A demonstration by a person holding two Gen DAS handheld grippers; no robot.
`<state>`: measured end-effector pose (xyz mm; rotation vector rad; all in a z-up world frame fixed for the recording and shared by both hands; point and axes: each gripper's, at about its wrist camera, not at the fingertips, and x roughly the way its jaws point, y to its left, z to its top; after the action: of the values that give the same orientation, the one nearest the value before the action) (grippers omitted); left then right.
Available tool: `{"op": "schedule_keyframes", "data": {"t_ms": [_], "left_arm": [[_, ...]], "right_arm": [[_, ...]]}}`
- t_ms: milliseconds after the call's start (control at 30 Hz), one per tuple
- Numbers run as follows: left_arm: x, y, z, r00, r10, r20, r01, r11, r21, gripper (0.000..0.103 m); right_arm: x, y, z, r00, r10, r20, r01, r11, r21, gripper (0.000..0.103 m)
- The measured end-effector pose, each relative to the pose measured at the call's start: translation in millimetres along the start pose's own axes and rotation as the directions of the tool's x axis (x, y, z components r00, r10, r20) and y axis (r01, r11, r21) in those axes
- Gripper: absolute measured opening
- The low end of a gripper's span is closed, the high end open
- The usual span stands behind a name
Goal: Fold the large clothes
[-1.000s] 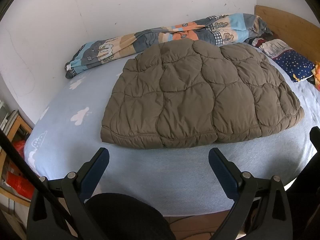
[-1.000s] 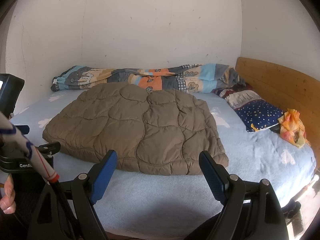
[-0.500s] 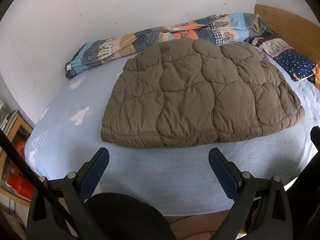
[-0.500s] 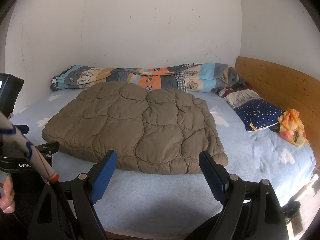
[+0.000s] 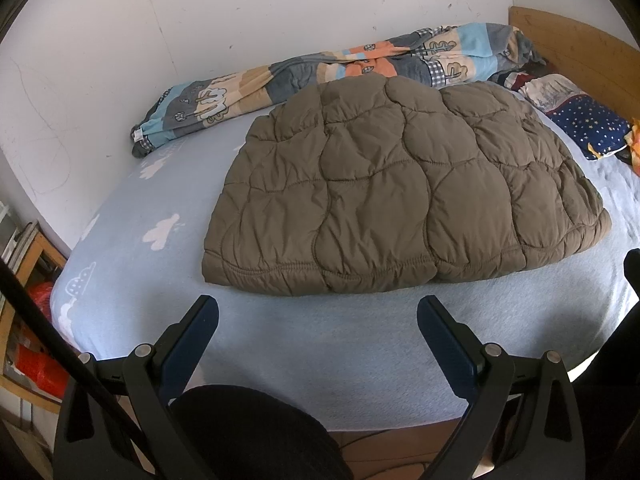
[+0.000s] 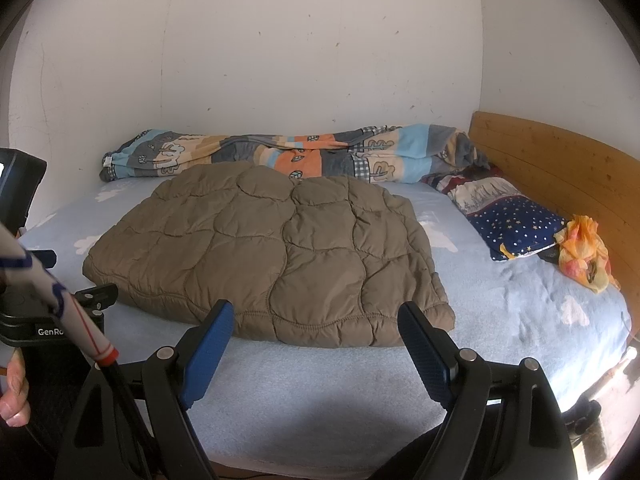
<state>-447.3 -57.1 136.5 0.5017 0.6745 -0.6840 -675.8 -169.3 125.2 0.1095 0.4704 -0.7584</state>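
A brown quilted puffer jacket (image 5: 392,192) lies flat as a folded slab in the middle of the light blue bed sheet (image 5: 320,344). It also shows in the right wrist view (image 6: 272,248). My left gripper (image 5: 318,316) is open and empty, held short of the jacket's near hem. My right gripper (image 6: 316,320) is open and empty, near the hem toward the jacket's right corner. The left gripper's body (image 6: 24,312) and a hand show at the left edge of the right wrist view.
A rolled patterned blanket (image 6: 288,156) lies along the wall behind the jacket. A starry blue pillow (image 6: 516,220) and an orange cloth (image 6: 584,252) sit by the wooden headboard (image 6: 560,176). A wooden shelf (image 5: 24,304) stands left of the bed.
Both cameras have tilted or shifted slightly, so the jacket sits a little higher in the right view. The jacket itself has not moved and both grippers stay open.
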Motion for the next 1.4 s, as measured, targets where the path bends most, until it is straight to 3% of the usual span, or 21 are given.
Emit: {"op": "schedule_keyframes", "data": {"t_ms": [1400], "left_arm": [[1.4, 4.2, -1.7, 1.000, 0.009, -0.003, -0.009, 1.000, 0.009, 0.099]], "right_arm": [[-1.0, -7.7, -5.9, 1.000, 0.003, -0.012, -0.003, 1.000, 0.000, 0.087]]}}
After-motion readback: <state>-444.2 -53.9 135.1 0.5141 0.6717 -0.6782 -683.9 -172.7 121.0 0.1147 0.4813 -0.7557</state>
